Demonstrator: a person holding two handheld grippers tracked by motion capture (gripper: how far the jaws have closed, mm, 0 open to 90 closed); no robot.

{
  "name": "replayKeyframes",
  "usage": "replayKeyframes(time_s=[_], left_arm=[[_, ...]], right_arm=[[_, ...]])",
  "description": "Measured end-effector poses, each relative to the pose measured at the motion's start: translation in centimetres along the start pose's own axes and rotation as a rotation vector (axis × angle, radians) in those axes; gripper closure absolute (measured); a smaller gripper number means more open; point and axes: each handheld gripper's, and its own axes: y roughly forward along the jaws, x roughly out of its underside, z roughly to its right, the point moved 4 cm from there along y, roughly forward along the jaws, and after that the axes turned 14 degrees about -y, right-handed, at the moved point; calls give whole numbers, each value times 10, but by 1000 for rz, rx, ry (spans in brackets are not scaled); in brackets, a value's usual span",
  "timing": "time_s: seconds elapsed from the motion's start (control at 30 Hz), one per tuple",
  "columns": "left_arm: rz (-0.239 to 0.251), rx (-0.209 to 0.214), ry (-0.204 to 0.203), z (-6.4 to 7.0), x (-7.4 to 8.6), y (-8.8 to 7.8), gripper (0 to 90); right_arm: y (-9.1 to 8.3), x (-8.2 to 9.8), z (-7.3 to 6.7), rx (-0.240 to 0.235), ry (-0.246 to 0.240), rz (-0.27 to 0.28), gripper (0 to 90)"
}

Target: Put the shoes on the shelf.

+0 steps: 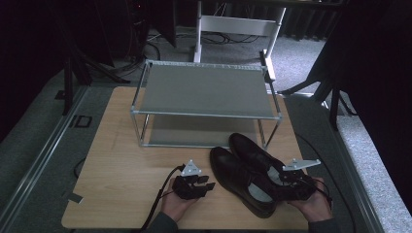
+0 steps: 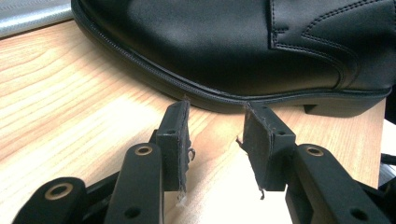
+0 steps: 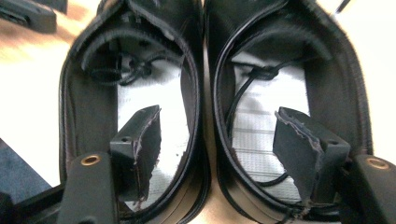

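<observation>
The light wooden surface (image 1: 121, 160) lies bare across its left half, giving free passage up to the grey two-tier metal-framed shoe rack (image 1: 204, 92) that blocks the far middle. Both rack shelves are unoccupied, though the corner posts narrow the way in to the lower one. Two black leather dress shoes (image 1: 245, 174), side by side and touching, bar the near right. The left hand-held gripper (image 1: 206, 186) sits just beside the nearer shoe's side, with a small strip of bare wood between.
</observation>
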Motion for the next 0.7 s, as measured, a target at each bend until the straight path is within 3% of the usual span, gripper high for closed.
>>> replayKeyframes(time_s=[0.17, 0.4, 0.53, 0.7], left_arm=[[-5, 3, -3, 0, 1, -1, 612], [-5, 5, -5, 0, 2, 0, 611], [0, 6, -7, 1, 2, -1, 611], [1, 8, -8, 1, 2, -1, 611]], right_arm=[[11, 3, -3, -14, -10, -64, 324], [15, 5, -3, 27, -19, -121, 374], [17, 4, -3, 24, -24, -146, 409], [21, 3, -4, 12, -33, -172, 568]])
